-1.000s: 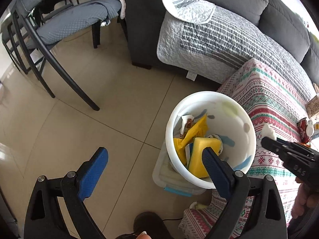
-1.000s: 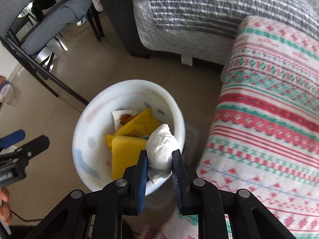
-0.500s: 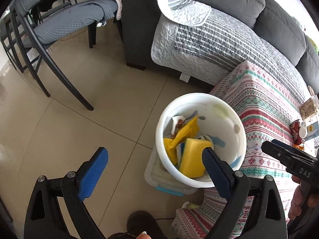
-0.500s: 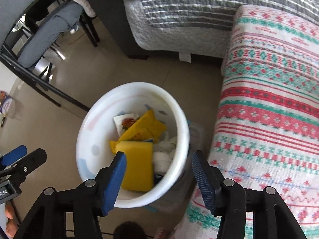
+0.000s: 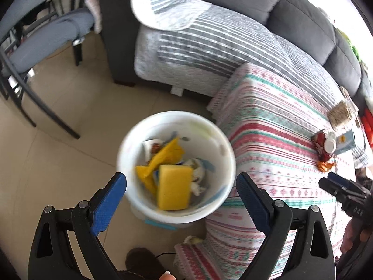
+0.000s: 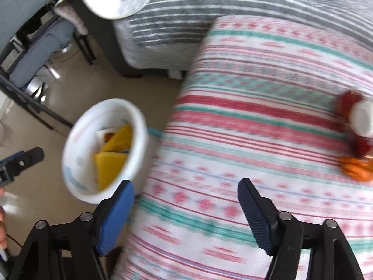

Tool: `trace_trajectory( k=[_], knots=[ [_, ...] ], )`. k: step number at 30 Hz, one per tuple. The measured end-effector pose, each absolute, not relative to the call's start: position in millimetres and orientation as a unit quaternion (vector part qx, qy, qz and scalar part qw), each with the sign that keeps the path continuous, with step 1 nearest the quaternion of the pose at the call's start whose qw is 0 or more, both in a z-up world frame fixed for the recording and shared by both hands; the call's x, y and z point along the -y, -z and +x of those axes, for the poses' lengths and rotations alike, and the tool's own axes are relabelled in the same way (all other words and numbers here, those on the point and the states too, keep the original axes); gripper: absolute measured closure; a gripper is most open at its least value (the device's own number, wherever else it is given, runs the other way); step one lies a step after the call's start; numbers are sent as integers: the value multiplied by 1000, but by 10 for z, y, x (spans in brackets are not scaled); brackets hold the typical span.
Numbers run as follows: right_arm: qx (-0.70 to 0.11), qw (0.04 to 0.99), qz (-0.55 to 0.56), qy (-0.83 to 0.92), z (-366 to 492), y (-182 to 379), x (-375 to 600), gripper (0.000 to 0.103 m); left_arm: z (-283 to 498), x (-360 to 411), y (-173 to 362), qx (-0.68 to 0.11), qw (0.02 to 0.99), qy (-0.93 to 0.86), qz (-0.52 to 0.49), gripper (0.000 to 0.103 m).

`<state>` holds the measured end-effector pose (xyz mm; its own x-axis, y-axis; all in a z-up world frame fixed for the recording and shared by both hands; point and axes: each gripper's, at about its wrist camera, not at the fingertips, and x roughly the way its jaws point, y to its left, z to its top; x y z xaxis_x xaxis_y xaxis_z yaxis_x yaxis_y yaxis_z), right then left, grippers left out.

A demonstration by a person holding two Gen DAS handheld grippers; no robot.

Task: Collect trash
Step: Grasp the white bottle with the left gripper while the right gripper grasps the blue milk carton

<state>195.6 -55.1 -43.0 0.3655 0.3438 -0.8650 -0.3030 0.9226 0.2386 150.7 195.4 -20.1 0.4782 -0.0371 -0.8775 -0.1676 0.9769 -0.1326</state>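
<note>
My left gripper (image 5: 181, 186) points down at the white bucket (image 5: 130, 144) on the tiled floor (image 5: 58, 163), its blue fingers (image 5: 109, 198) spread wide with nothing pinched; in that view the bucket sits between them, lower down, untouched. Inside the bucket I see a yellow sponge (image 5: 173, 190) toward six o'clock, a yellow wrapper (image 5: 166, 152) toward eleven o'clock, and crumpled white paper (image 5: 198, 177) at about three o'clock of the sponge.

My right gripper (image 6: 185, 192) points down over the patterned tablecloth (image 6: 256, 140), its jaws opening and already far apart, with nothing between them. From it the bucket lies at about nine o'clock, just beside the cloth's hanging edge.

More trash lies on the cloth: a red wrapper (image 6: 347, 102) with a white bottle (image 6: 362, 116) lying on it at about two o'clock in the right view, and an orange wrapper (image 6: 354, 169) just beneath them, all blurred. A sofa with a grey striped quilt (image 5: 209, 44) fills twelve o'clock in the left view, and a chair (image 5: 42, 44) stands at ten o'clock.
</note>
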Motion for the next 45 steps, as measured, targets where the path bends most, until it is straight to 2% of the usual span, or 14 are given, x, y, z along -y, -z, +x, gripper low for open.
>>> trace_trajectory(
  k=[13, 22, 30, 32, 33, 35, 36, 42, 45],
  knots=[
    [-510, 855, 60, -74, 2159, 301, 1917, 21, 1908, -682, 176, -520, 851, 37, -53, 6],
    [-472, 869, 148, -4, 2329, 93, 2882, 21, 2185, 134, 172, -516, 851, 91, -6, 7],
    [-448, 876, 179, -7, 2598, 48, 3033, 22, 2312, 425, 261, -512, 854, 89, 17, 7],
    [-445, 877, 179, -4, 2667, 80, 3038, 24, 2348, 511, 235, -507, 856, 98, 26, 7],
    [-449, 875, 179, -9, 2705, 110, 3033, 29, 2366, 542, 221, -504, 857, 103, 26, 7],
    [-460, 870, 173, -19, 2765, 171, 3030, 47, 2408, 626, 172, -496, 860, 119, 24, 8],
    [-466, 868, 169, -18, 2773, 191, 3047, 61, 2451, 688, 151, -495, 859, 128, 23, 11],
    [-450, 881, 146, 24, 2642, 65, 3298, 65, 2674, 1140, 124, -498, 847, 182, 48, 33],
    [-453, 878, 154, 33, 2550, 38, 3502, 65, 2792, 1380, 141, -498, 841, 197, 78, 37]
  ],
)
